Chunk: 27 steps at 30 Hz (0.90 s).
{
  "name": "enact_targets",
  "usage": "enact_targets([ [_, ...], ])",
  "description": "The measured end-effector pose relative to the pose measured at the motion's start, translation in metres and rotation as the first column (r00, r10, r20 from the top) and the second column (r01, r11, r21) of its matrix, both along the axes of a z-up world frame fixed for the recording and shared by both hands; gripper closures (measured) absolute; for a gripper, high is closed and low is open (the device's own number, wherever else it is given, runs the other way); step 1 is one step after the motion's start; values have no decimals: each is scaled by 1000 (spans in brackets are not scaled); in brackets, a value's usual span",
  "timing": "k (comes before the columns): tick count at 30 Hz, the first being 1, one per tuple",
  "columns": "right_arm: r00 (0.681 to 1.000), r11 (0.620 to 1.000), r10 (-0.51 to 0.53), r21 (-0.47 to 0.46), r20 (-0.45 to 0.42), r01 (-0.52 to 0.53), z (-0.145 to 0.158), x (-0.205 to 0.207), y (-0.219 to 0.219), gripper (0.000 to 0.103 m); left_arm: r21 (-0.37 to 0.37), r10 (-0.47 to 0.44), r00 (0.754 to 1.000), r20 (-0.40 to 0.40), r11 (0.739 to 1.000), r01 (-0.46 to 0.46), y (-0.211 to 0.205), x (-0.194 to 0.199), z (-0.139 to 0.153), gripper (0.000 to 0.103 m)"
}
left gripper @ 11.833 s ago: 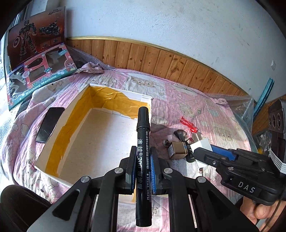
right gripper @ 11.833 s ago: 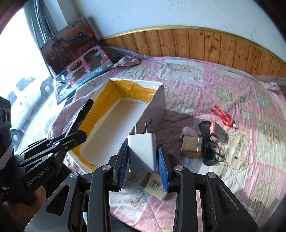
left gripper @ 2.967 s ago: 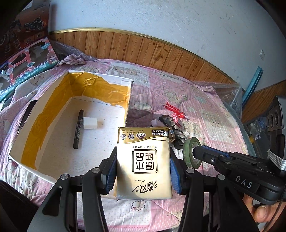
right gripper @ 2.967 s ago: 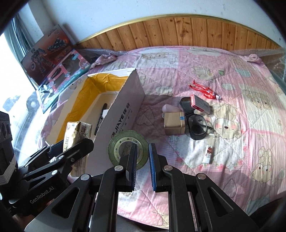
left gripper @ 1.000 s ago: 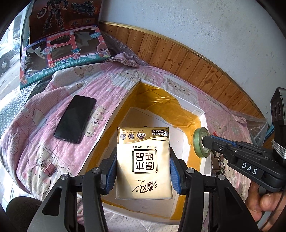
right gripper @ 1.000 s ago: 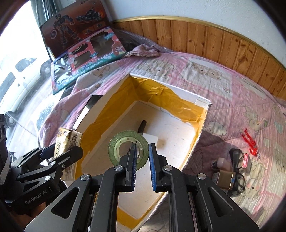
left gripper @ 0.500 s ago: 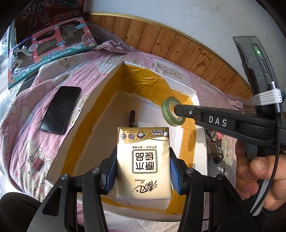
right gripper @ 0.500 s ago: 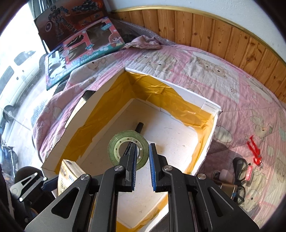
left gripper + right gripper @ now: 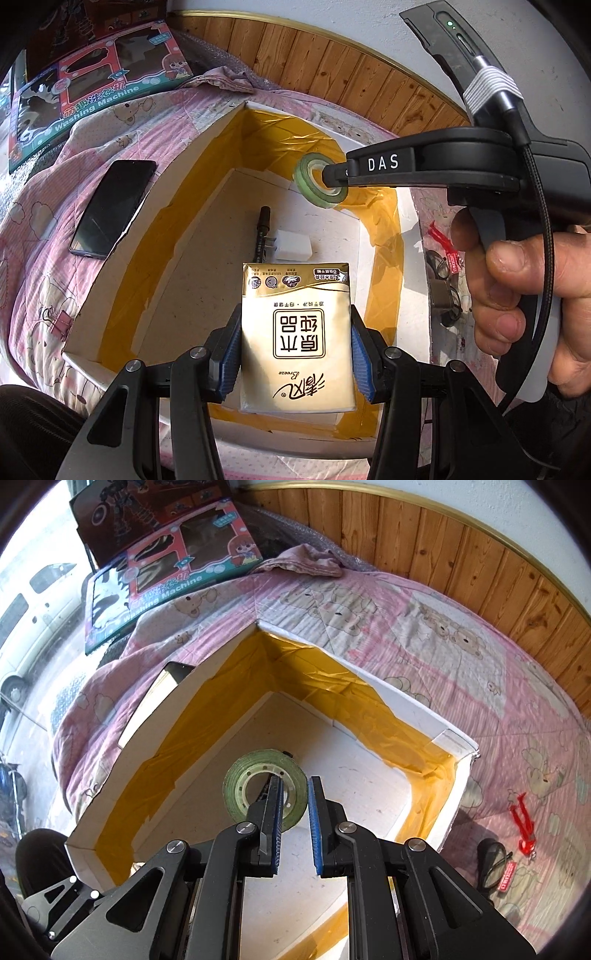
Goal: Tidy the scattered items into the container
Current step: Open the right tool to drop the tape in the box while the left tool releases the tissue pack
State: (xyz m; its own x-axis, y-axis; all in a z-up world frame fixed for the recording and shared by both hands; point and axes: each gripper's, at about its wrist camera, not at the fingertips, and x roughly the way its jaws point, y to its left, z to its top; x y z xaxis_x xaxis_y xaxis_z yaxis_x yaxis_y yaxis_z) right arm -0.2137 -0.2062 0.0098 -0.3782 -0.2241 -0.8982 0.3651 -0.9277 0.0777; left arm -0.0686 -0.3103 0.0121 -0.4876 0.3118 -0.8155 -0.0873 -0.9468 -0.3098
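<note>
Both grippers are hanging over the box (image 9: pixel 413 716), further in than half a second ago. The left gripper (image 9: pixel 295 354) is clamping the tissue pack (image 9: pixel 295 339), long axis pointing forward; the right gripper (image 9: pixel 295 812) is pinching the tape roll (image 9: pixel 255 786), standing on edge. A pink quilt (image 9: pixel 424 635) is covering the bed below wood panelling (image 9: pixel 443 535).

From above I see the box (image 9: pixel 236 122) open-topped, so entry from overhead is free. Its floor near the front wall and the left wall is bare; the marker (image 9: pixel 263 232) and charger (image 9: pixel 293 248) occupy the middle. My right gripper (image 9: pixel 328 176) with the tape roll (image 9: pixel 317 181) hangs over the far right corner.
</note>
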Motion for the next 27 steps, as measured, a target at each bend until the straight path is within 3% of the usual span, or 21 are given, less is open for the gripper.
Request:
enact_targets([
  [11,998,998,-46,42,39,44,-20,-19,19,90,-7,126,992,-24,992,-126,-36,-28,8,51],
  [18,998,998,-50,45,42,48,-27,-27,17,89,-31,150,989,-1,988,-150,-40,-41,-2,51],
  [21,997,998,-63,30,37,62,-28,-28,18,85,-48,162,986,31,986,-161,-40,-47,-9,50],
  [22,997,997,-72,16,37,71,-27,-27,19,75,-60,163,986,33,985,-161,-39,-49,-11,48],
  [23,996,997,-79,3,31,79,-25,-25,21,71,-74,164,986,34,984,-161,-38,-50,-12,47],
  [27,995,995,-96,-27,17,96,-16,-15,29,71,-83,177,984,36,981,-174,-42,-47,-13,40],
])
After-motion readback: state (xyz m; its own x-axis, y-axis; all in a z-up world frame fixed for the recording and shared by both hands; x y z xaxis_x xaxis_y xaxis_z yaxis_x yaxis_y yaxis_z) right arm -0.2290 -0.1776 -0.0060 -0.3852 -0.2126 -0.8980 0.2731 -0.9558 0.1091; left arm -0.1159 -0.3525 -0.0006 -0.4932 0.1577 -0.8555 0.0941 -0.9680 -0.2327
